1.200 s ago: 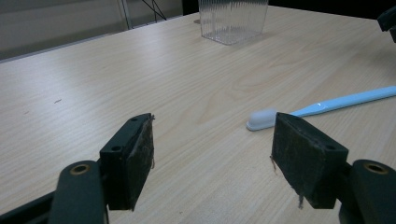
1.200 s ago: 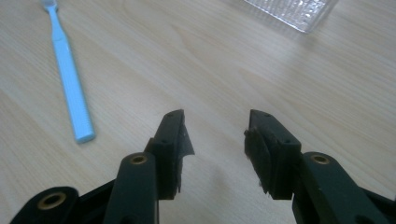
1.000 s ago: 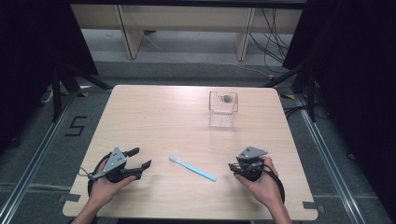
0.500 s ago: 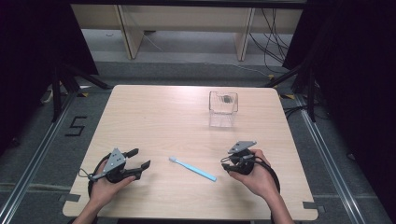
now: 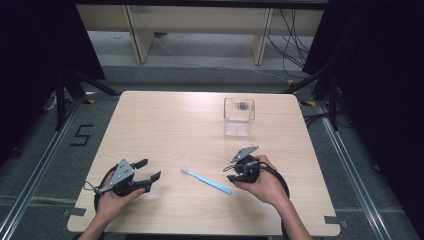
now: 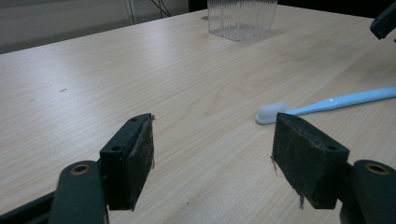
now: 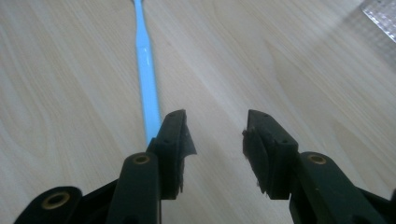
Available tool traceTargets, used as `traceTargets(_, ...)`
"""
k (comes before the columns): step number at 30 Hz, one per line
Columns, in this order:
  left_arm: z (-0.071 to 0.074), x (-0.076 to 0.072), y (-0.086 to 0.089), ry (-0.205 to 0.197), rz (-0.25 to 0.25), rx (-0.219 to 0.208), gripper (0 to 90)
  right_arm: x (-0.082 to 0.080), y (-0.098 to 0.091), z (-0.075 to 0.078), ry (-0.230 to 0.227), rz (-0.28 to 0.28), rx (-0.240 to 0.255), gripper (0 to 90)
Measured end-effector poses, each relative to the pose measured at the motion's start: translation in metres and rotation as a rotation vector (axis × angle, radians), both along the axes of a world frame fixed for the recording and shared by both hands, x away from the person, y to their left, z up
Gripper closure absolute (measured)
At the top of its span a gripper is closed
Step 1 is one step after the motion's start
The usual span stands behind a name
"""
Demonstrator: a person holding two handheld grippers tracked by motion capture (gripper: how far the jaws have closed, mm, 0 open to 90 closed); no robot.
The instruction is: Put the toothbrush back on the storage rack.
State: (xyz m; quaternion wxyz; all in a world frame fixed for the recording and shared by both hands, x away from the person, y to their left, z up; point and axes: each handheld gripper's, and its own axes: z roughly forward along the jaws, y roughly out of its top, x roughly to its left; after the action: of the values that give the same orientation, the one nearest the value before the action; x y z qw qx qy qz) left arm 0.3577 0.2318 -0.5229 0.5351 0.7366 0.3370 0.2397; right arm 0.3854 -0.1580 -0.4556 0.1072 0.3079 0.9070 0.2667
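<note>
A light blue toothbrush (image 5: 206,180) with a white head lies flat on the wooden table (image 5: 165,130), between my two grippers. My left gripper (image 5: 150,169) rests near the front left, open, pointing at the brush head (image 6: 268,112); nothing lies between its pads (image 6: 212,123). My right gripper (image 5: 229,174) hovers just right of the handle end, open. Its jaws have just closed a little with nothing between them (image 7: 217,119). The handle (image 7: 147,79) runs away past the left fingertip, outside the gap.
A clear ribbed plastic container (image 5: 239,112) stands upright at the back right of the table, with something dark at its bottom. It appears at the top of the left gripper view (image 6: 240,18). Metal rails and cables run along the floor around the table.
My right gripper has moved left and slightly up, towards the toothbrush's handle end. The left gripper and the toothbrush have stayed put.
</note>
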Motion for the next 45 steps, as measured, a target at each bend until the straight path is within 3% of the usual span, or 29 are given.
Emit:
traceTargets(16,0.001,-0.001,-0.002,0.006,0.004,0.006,28.9,0.012,0.032,-0.006,0.091,0.111,-0.079,60.4)
traceTargets(35,0.001,0.0,-0.003,0.012,0.003,0.004,28.8,0.018,0.043,-0.003,0.19,0.147,-0.177,61.8)
traceTargets(38,0.001,0.0,-0.003,0.014,0.003,0.004,28.7,0.019,0.046,-0.001,0.234,0.161,-0.216,61.9)
traceTargets(45,0.001,0.0,-0.002,0.015,0.002,0.005,28.7,0.022,0.049,-0.001,0.277,0.175,-0.306,62.0)
